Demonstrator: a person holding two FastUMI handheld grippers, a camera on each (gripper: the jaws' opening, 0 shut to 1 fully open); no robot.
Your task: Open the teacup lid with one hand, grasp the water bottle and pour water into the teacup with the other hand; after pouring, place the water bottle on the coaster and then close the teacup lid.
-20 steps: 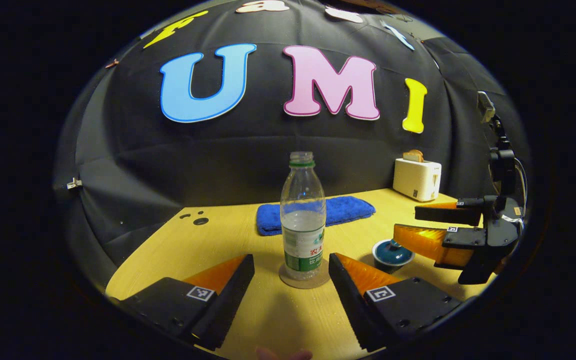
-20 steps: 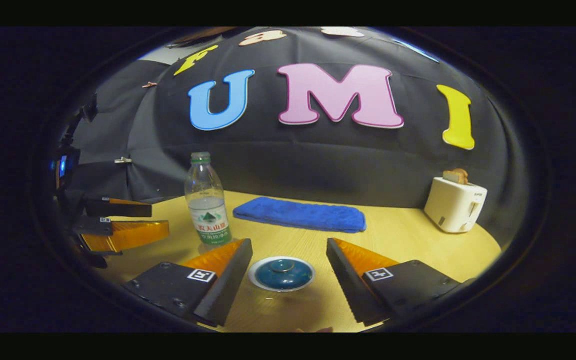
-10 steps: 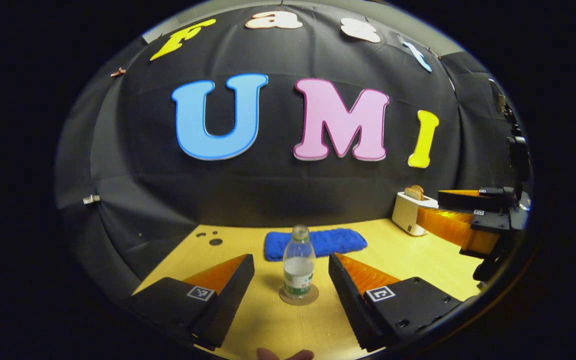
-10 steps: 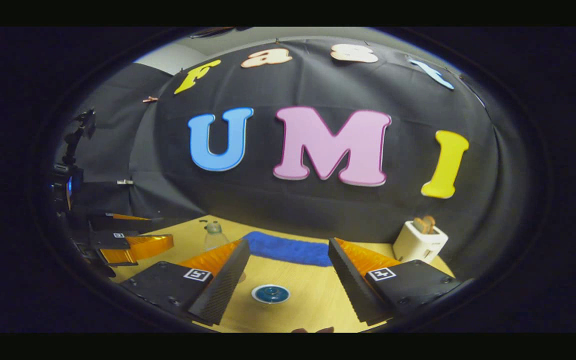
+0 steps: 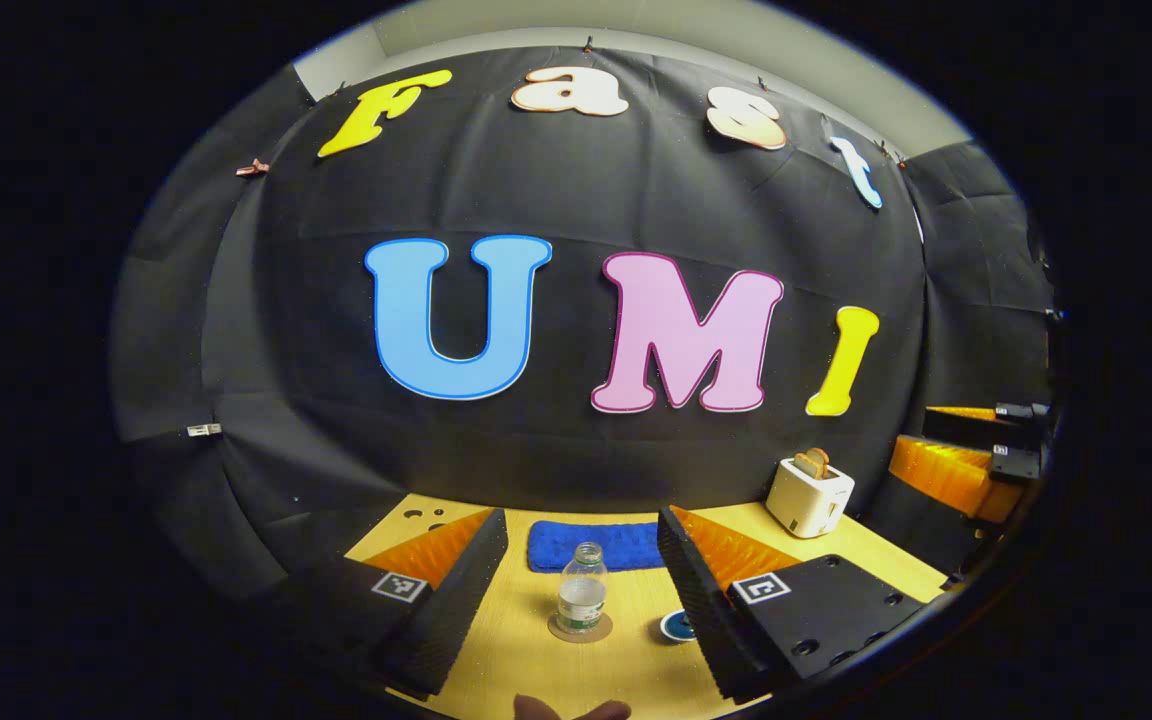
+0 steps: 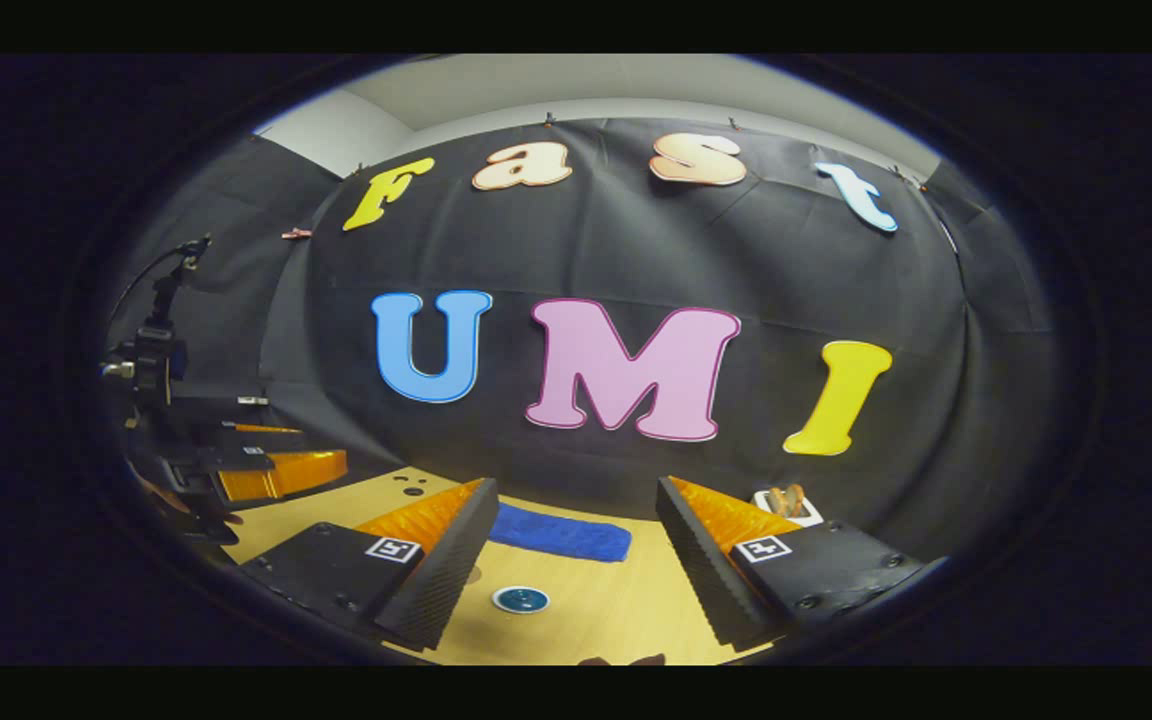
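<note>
Both grippers have risen above one water bottle (image 5: 582, 590), one teacup (image 6: 521, 599).

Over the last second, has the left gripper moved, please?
Yes. The left gripper has pulled back and up: the bottle on its coaster looks much smaller.

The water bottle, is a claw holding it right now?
No, the water bottle stands alone on its coaster, between the open left claw fingers.
</note>
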